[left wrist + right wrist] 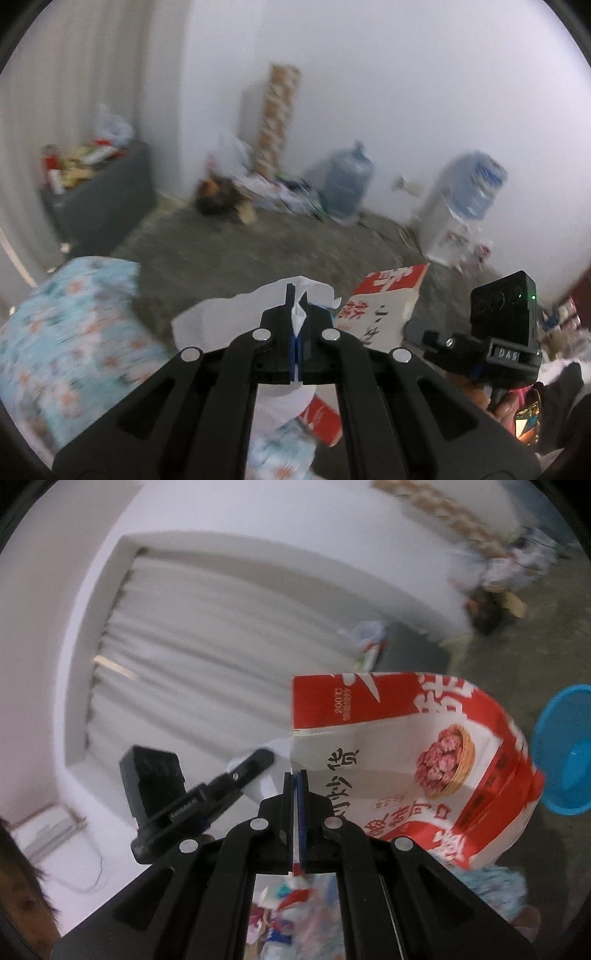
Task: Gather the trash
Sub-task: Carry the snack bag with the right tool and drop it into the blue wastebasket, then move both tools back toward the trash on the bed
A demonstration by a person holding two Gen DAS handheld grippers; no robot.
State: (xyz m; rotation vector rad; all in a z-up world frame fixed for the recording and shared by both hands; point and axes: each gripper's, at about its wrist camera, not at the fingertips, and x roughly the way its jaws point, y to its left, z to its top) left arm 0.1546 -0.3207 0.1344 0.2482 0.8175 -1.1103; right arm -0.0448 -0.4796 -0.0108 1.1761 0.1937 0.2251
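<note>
My left gripper (297, 295) is shut on a crumpled white tissue (221, 317), held above the floor. My right gripper (297, 779) is shut on the edge of a red and white snack bag (413, 760), held up in the air. The same bag (384, 306) shows in the left wrist view, just right of the tissue, with the right gripper's camera block (506, 328) beside it. The left gripper (251, 766) shows in the right wrist view, left of the bag. A dark bin (99, 192) filled with trash stands at the far left wall.
A light blue patterned bag (70, 343) sits low at the left. Loose trash (258, 188), a tall cardboard box (277, 118), a water jug (347, 181) and a water dispenser (458, 210) line the far wall. A blue basin (569, 749) lies on the floor.
</note>
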